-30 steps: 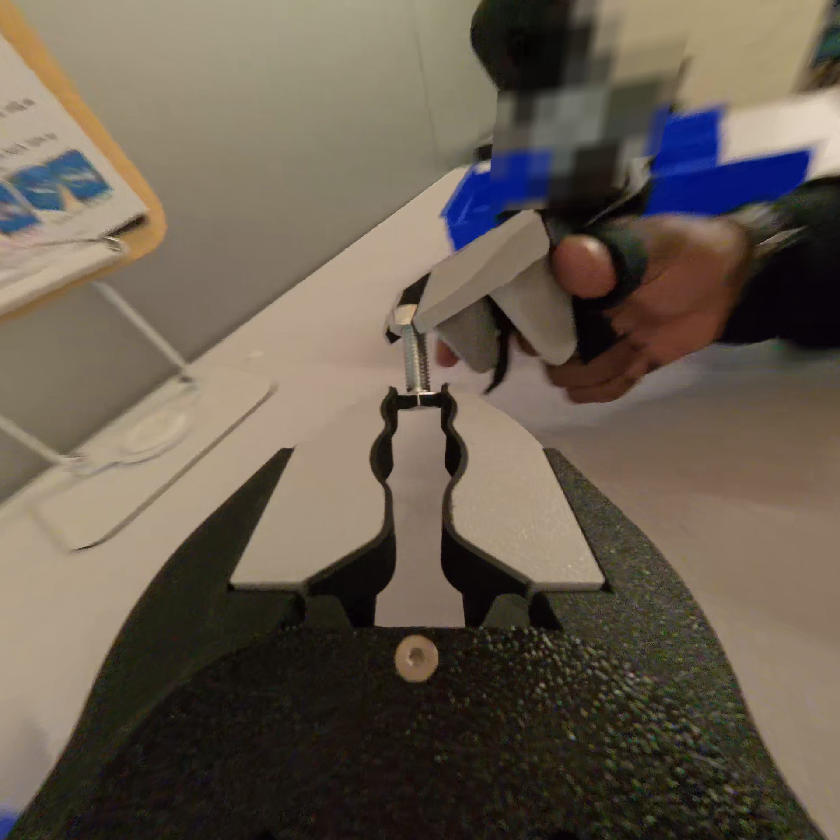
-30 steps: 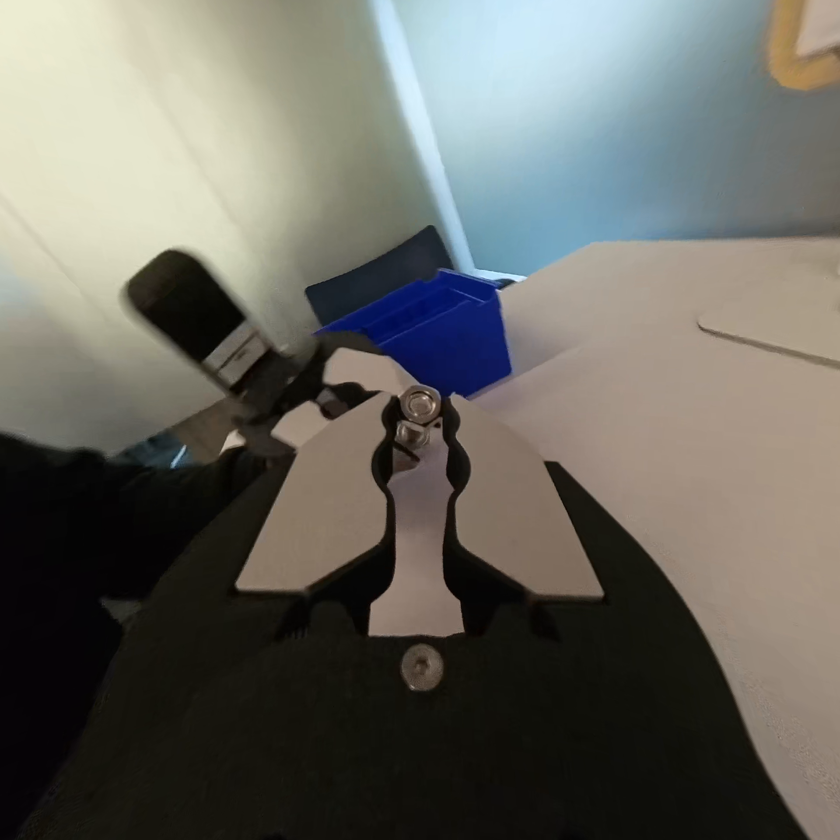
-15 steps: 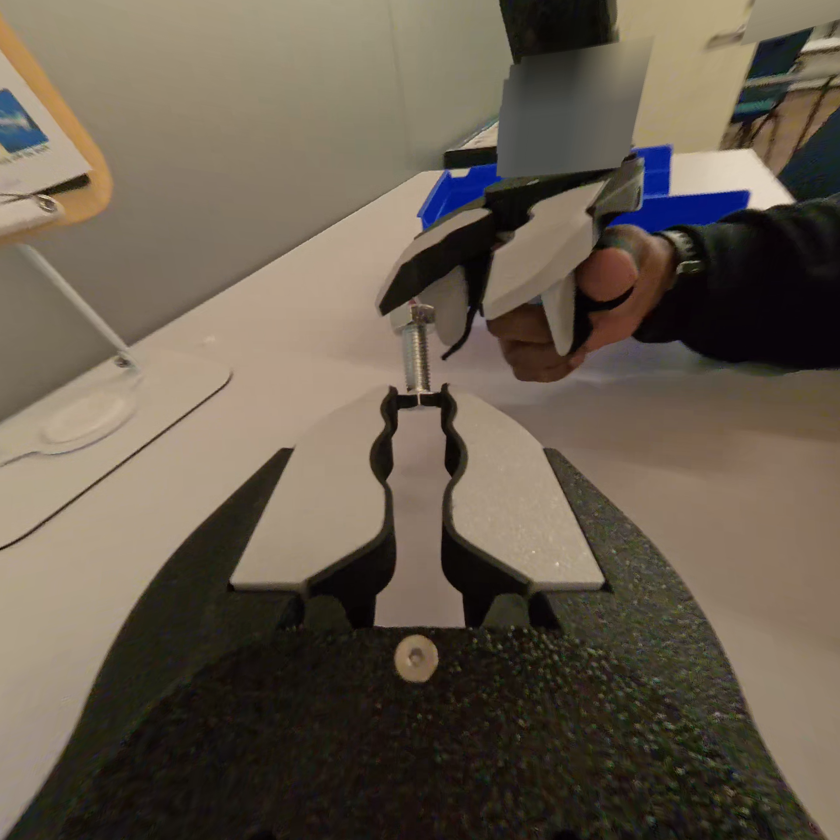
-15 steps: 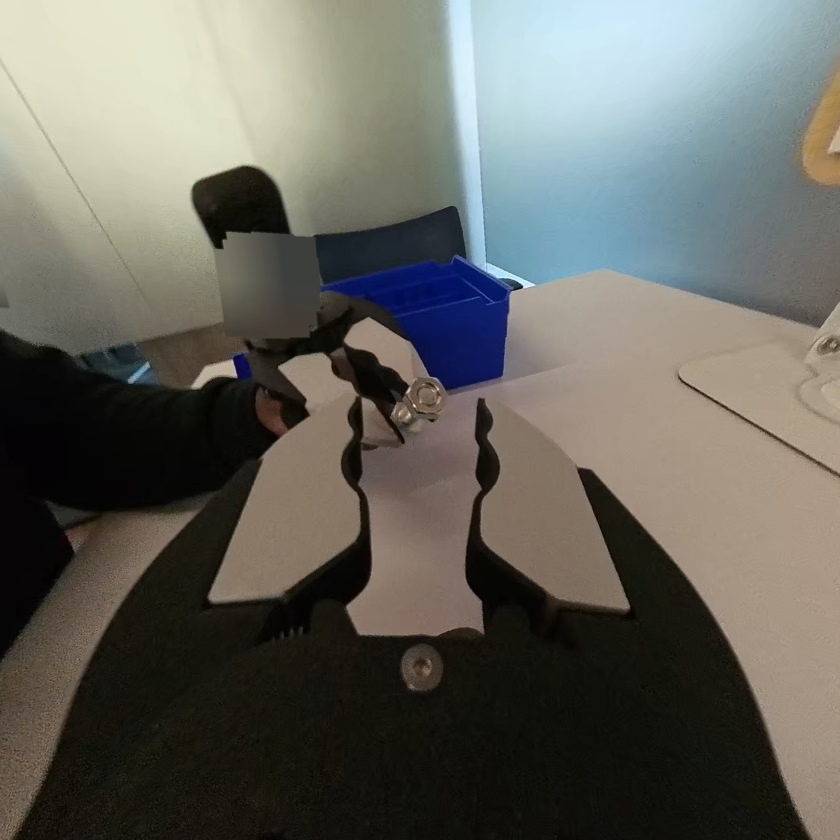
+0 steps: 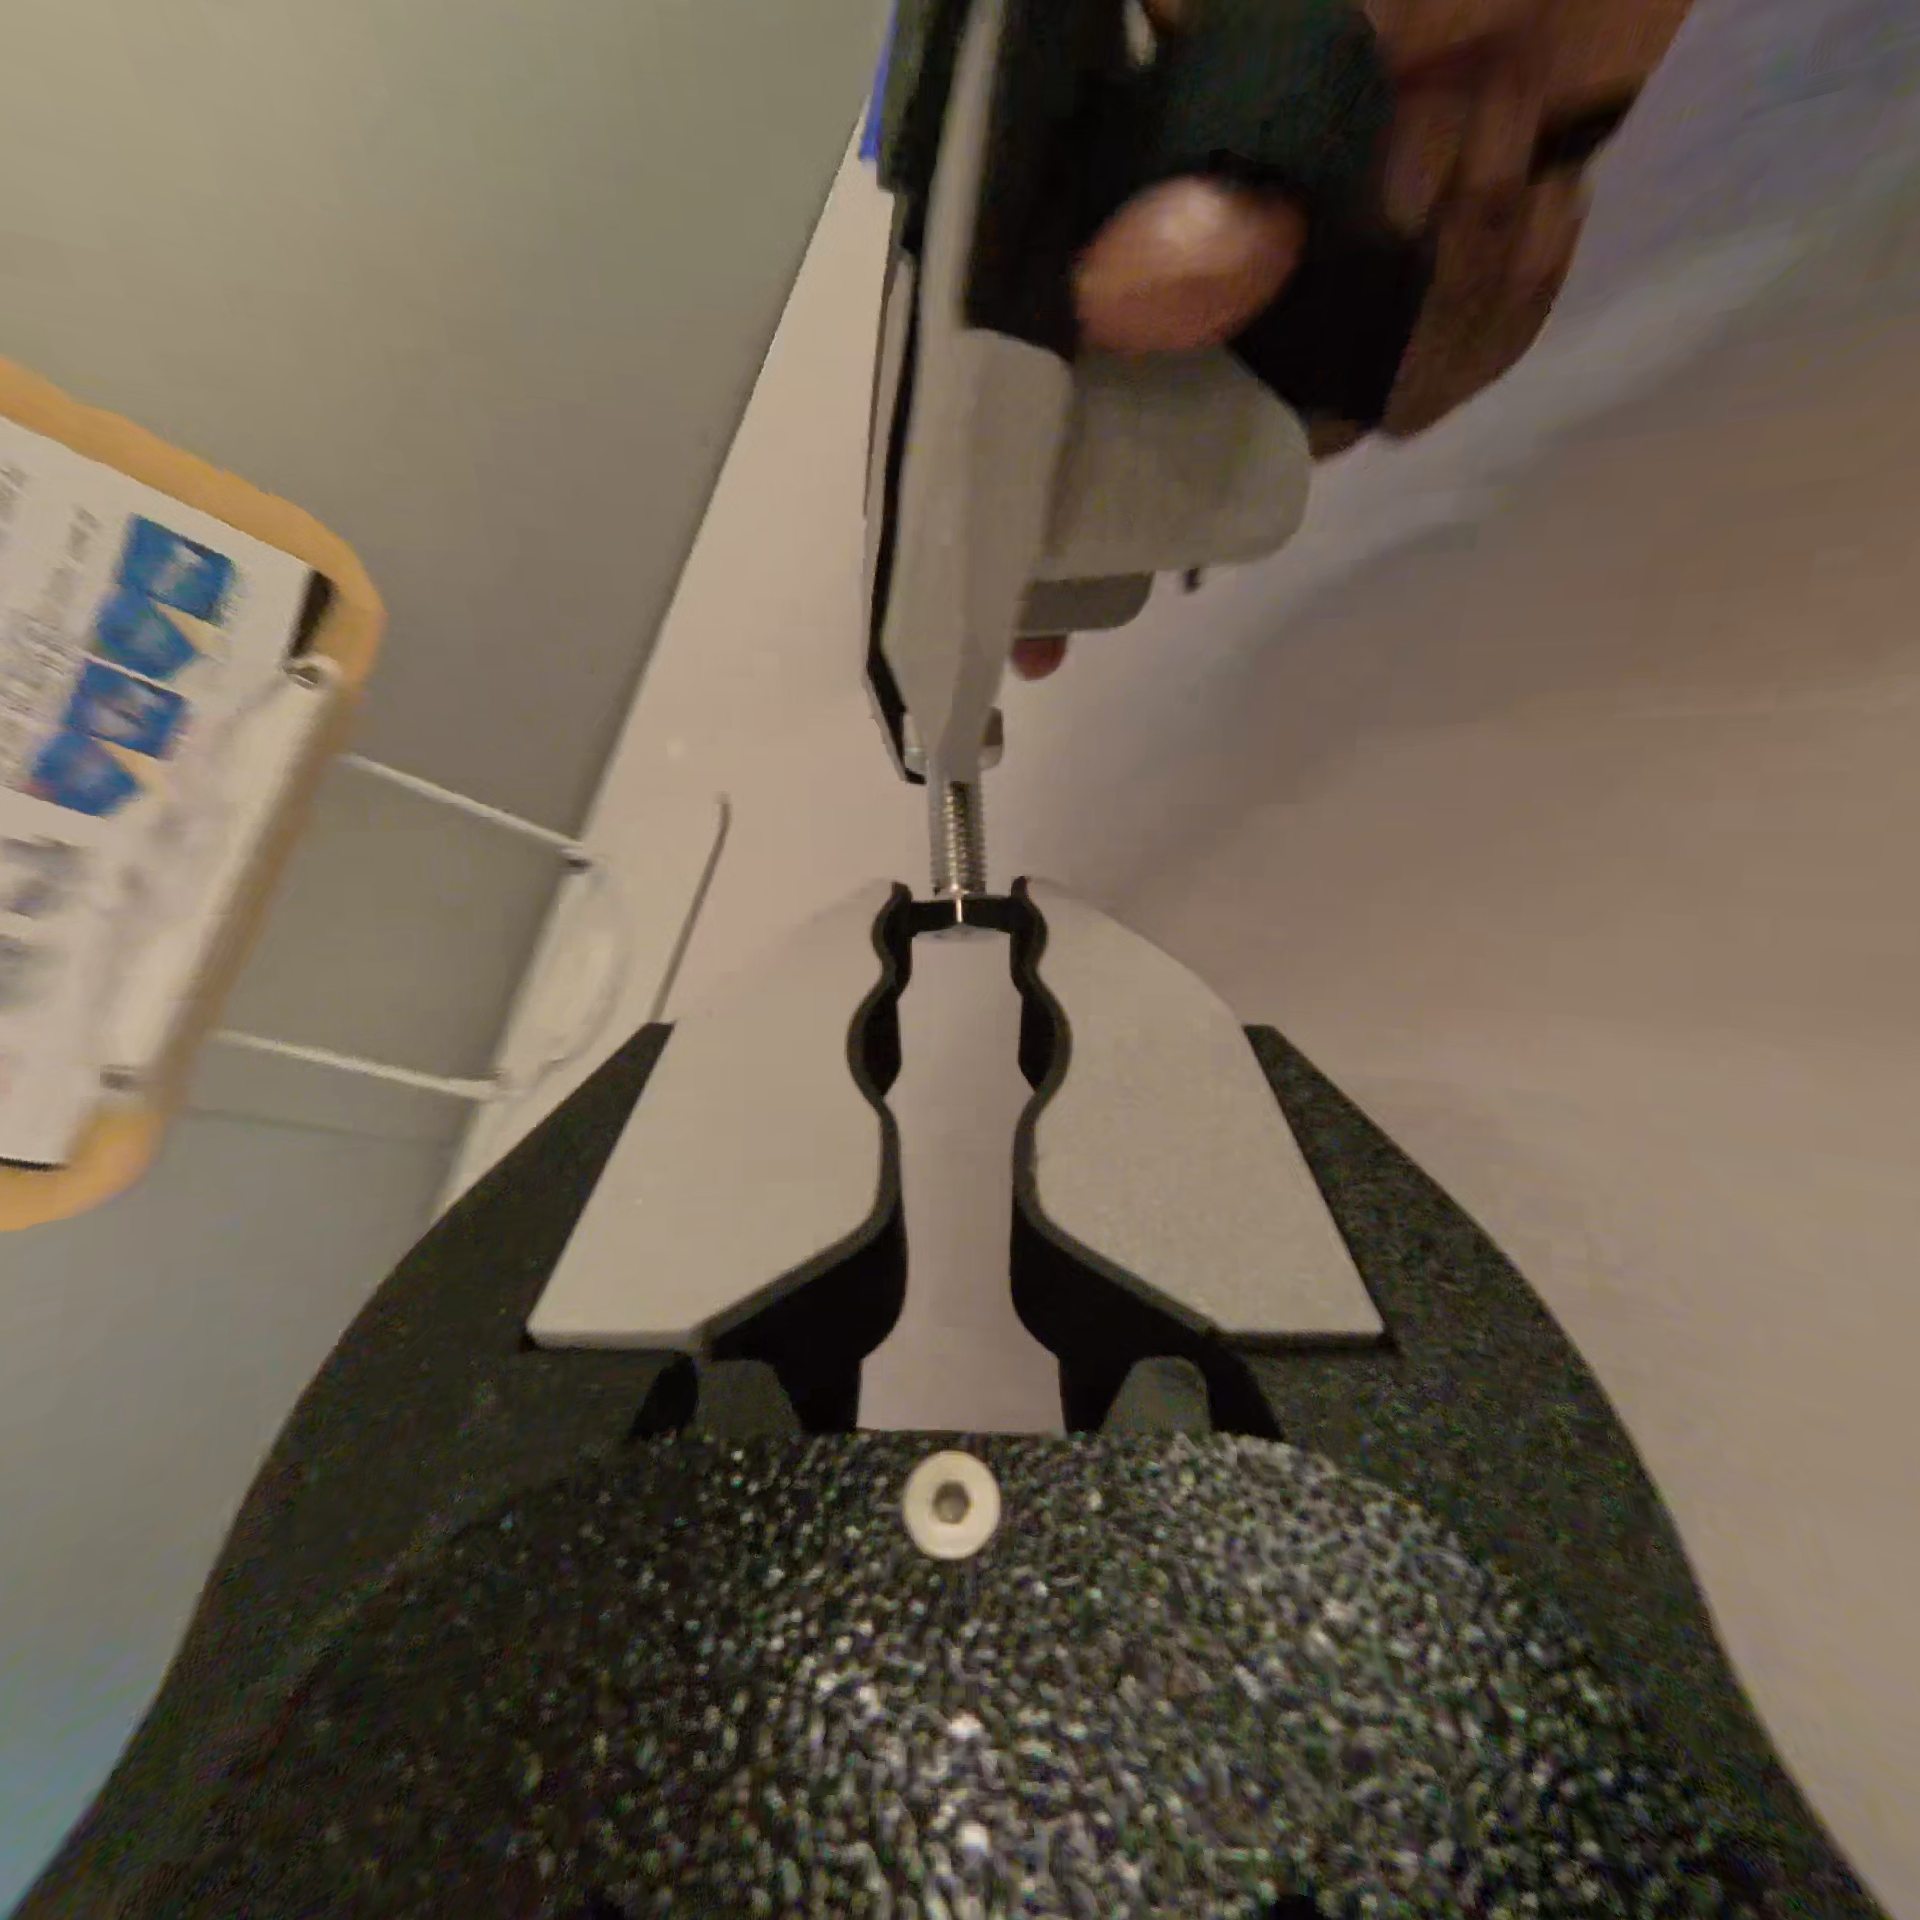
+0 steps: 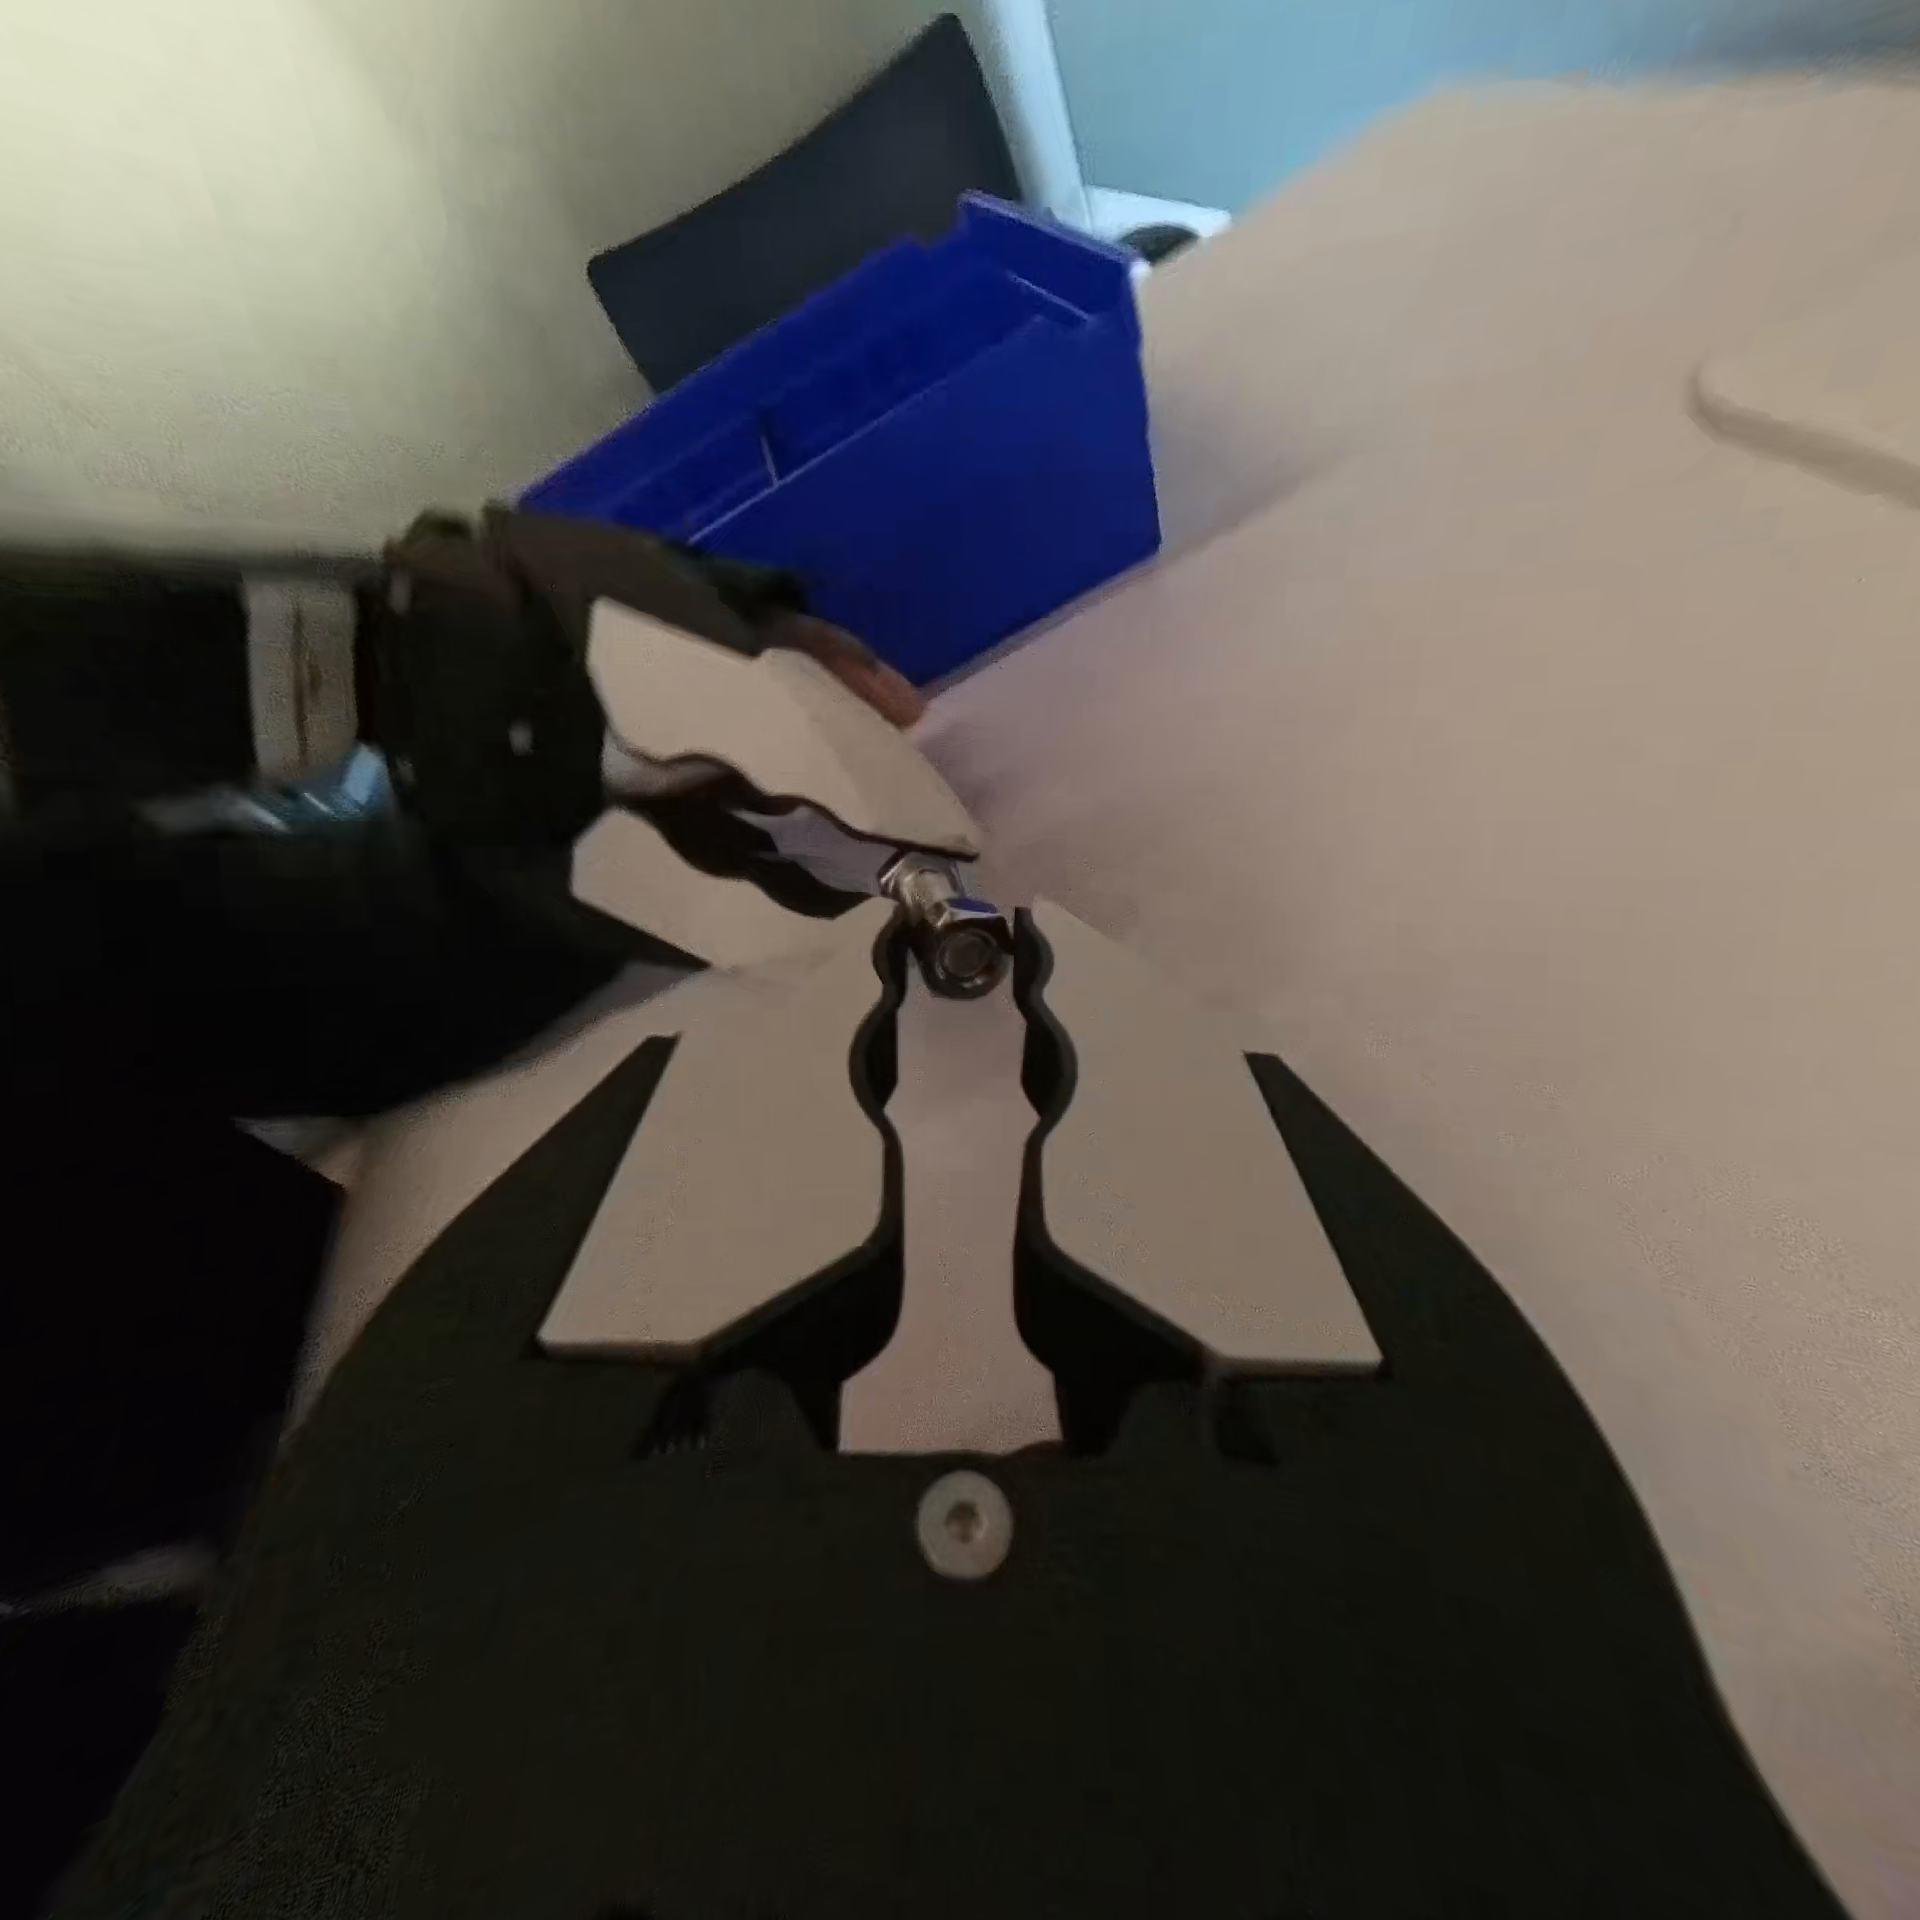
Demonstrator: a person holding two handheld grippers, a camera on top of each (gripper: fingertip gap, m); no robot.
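Observation:
In the left wrist view my left gripper (image 5: 961, 914) is shut on the head of a silver threaded bolt (image 5: 961, 842), whose shaft points away from me above the white table (image 5: 1507, 987). The right gripper (image 5: 940, 748) comes down from above and closes on a silver nut (image 5: 989, 741) at the shaft's far end. In the right wrist view my right gripper (image 6: 961, 940) has both pads pressed on the nut (image 6: 967, 955). The bolt (image 6: 922, 895) runs back to the left gripper (image 6: 914, 857).
A blue bin (image 6: 935, 499) stands on the table behind the grippers, with a dark chair (image 6: 810, 208) beyond it. A clipboard with papers (image 5: 156, 831) sits on a wire stand with a white base (image 5: 582, 987) at the left. A hand (image 5: 1455, 156) holds the right gripper.
My right gripper let go of the nut, opened wide, then came back and shut on it again at a new angle. My left gripper kept its hold on the bolt and tilted.

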